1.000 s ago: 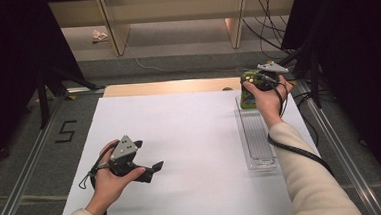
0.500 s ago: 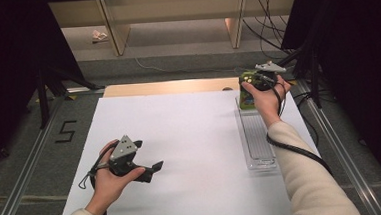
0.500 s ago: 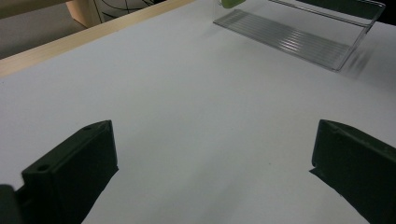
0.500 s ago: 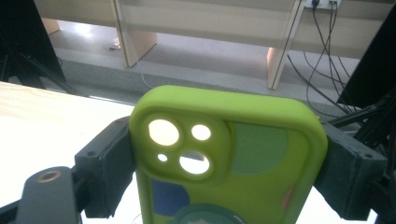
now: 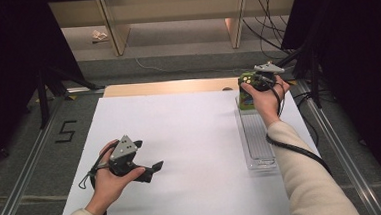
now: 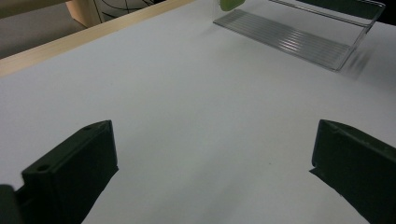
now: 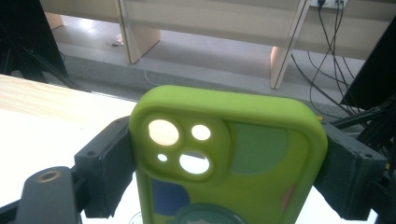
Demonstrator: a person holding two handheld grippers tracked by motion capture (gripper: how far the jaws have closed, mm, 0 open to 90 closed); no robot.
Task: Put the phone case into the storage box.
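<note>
White sheet [image 5: 195, 137] covers your table, right gripper [image 7: 224, 163] clamps the green phone case [image 7: 229, 154] whose lower part is cut off, left gripper [image 6: 212, 163] gapes empty.

A white surface [image 5: 196, 152] is seen edged at its far side by a wooden strip [image 5: 167, 87]. A black numeral 5 [image 5: 65, 131] is marked on the grey floor [image 5: 25, 147], and cables [image 5: 268, 12] are draped behind near wooden shelving [image 5: 172, 8].
</note>
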